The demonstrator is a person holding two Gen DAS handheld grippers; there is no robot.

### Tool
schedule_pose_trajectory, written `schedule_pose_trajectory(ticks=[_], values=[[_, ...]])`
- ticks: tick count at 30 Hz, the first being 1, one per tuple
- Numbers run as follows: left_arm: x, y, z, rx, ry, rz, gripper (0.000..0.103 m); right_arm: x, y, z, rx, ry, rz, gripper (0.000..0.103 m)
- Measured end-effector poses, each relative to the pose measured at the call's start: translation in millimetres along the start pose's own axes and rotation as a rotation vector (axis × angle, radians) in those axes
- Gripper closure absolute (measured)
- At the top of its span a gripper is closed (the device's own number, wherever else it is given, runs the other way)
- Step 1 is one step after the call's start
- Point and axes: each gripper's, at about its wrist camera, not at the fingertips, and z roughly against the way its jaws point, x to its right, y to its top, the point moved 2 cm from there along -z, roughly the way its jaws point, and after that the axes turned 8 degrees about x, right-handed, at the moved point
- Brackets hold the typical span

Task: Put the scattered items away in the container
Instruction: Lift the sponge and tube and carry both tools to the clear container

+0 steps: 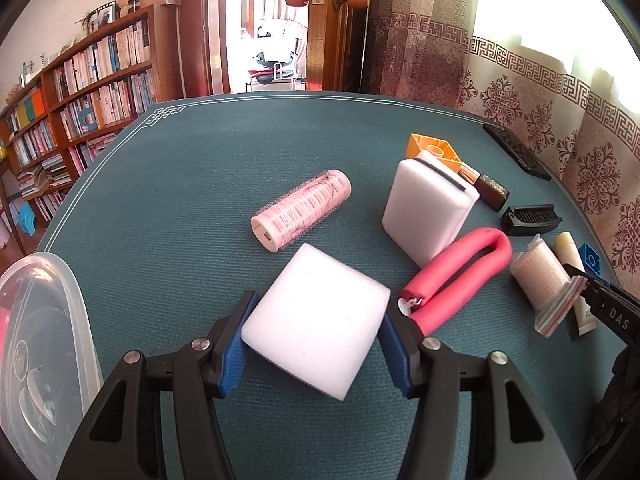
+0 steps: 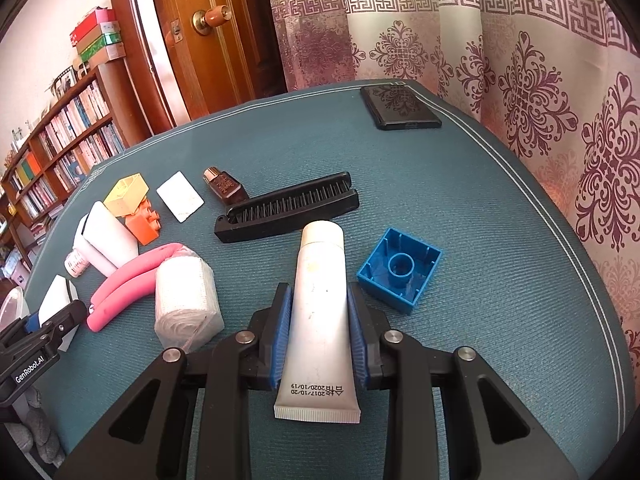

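Left gripper (image 1: 314, 330): pads pinching white sponge block (image 1: 316, 320); soft, may squeeze out if clamped off-centre.
Right gripper (image 2: 319, 328): pads against white tube (image 2: 320, 312), apparently gripping; slick, could slide nose-down.
Container (image 1: 76, 300): clear tub at tabletop's near left edge.
Bandage roll (image 2: 186, 300), blue brick (image 2: 400, 270), folding comb (image 2: 288, 208) crowd tube.
Far half of tabletop (image 1: 240, 136) open.

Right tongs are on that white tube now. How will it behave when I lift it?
The white tube looks soft-walled, so the right tongs, closed on its middle, may dent it. Its smooth skin could slip between the blue pads. The crimped end overhangs toward the camera and the capped end reaches forward, so it may pivot slightly. It is probably light.
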Motion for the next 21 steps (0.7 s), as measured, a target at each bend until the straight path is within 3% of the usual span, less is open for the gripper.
schedule_pose_trajectory(ticks=[14,21], values=[[-10.4,0.0,38.1,0.083,0.035,-0.006,0.041,-8.4,-2.8,40.1,0.097,-0.005,-0.023,0.074],[-34.5,7.2,67.5,0.139,0.067,0.036,0.041,-44.2,7.4,64.1,0.152,0.076,0.022,0.074]])
